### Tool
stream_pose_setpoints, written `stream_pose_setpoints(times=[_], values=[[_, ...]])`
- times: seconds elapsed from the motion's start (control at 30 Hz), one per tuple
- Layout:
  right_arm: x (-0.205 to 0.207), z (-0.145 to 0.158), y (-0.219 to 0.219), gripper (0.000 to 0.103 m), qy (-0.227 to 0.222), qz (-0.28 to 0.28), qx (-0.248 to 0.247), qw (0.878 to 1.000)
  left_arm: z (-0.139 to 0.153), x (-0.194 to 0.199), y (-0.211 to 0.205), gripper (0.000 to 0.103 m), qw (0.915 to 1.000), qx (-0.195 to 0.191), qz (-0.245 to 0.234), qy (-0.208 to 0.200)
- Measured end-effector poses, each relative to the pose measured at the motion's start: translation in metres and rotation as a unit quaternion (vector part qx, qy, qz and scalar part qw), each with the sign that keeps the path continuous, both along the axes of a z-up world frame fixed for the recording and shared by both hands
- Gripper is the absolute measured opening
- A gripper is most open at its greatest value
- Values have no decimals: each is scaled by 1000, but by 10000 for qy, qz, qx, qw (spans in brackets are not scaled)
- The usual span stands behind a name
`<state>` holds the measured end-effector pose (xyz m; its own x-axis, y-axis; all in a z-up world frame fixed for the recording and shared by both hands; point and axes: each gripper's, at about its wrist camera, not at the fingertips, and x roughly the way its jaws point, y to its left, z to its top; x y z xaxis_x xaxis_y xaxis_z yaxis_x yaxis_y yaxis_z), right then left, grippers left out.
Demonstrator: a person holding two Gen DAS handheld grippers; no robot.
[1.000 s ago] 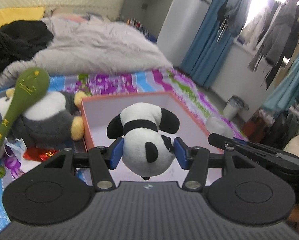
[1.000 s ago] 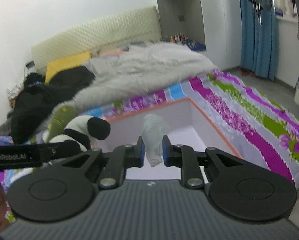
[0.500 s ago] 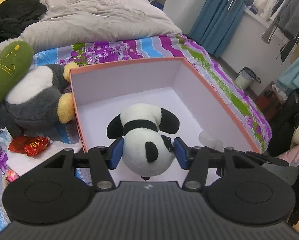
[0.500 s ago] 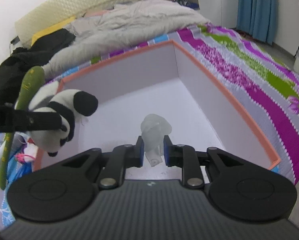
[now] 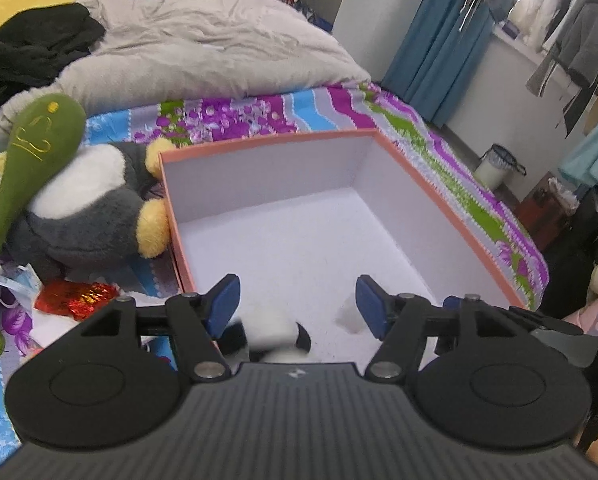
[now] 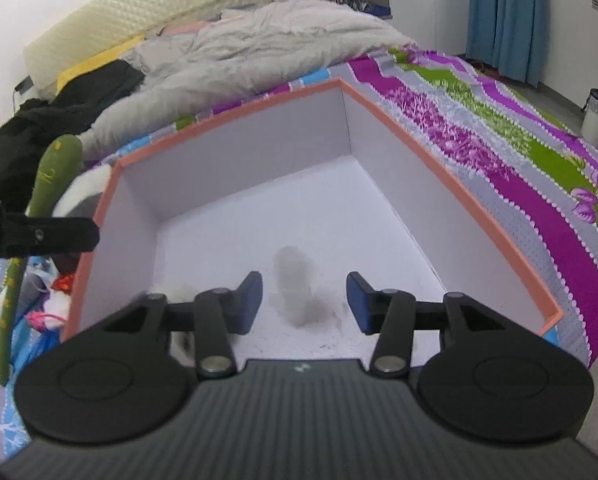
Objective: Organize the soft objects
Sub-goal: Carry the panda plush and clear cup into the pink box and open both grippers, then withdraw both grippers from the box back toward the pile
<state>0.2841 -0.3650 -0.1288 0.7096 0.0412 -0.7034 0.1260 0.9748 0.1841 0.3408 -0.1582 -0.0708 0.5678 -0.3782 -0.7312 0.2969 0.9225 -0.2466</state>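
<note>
An orange-rimmed box (image 5: 431,184) with a white inside lies on the bed. My left gripper (image 5: 299,306) hangs over its near end, jaws opening. The panda plush (image 5: 277,340) is free of the pads, blurred, low between them at the box floor. My right gripper (image 6: 303,302) is also over the box (image 6: 451,184), jaws opening. The pale translucent soft toy (image 6: 295,288) shows blurred between the pads, touching neither. In the left wrist view this toy (image 5: 349,318) sits beside the right pad. The panda (image 6: 177,294) appears as a white blur at lower left.
Left of the box lie a grey penguin plush (image 5: 83,208), a green plush stick (image 5: 39,140) and a red wrapper (image 5: 75,298). A grey duvet (image 5: 203,52) and black clothes (image 5: 31,52) fill the far bed. The bed edge and a bin (image 5: 495,164) are right.
Both grippers came down over the box and opened. The panda slipped out of the left jaws and the translucent toy out of the right jaws, both downward into the box.
</note>
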Motion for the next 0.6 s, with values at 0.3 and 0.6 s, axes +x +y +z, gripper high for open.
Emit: stream_pose_setpoints(times=[0.3, 0.6], values=[[-31, 57, 14, 49, -757, -18, 82, 9971, 57, -48, 28, 69, 9971, -86, 45, -749], [-79, 116, 39, 49, -1510, 64, 154, 9884, 104, -110, 70, 69, 9923, -314, 71, -1193]])
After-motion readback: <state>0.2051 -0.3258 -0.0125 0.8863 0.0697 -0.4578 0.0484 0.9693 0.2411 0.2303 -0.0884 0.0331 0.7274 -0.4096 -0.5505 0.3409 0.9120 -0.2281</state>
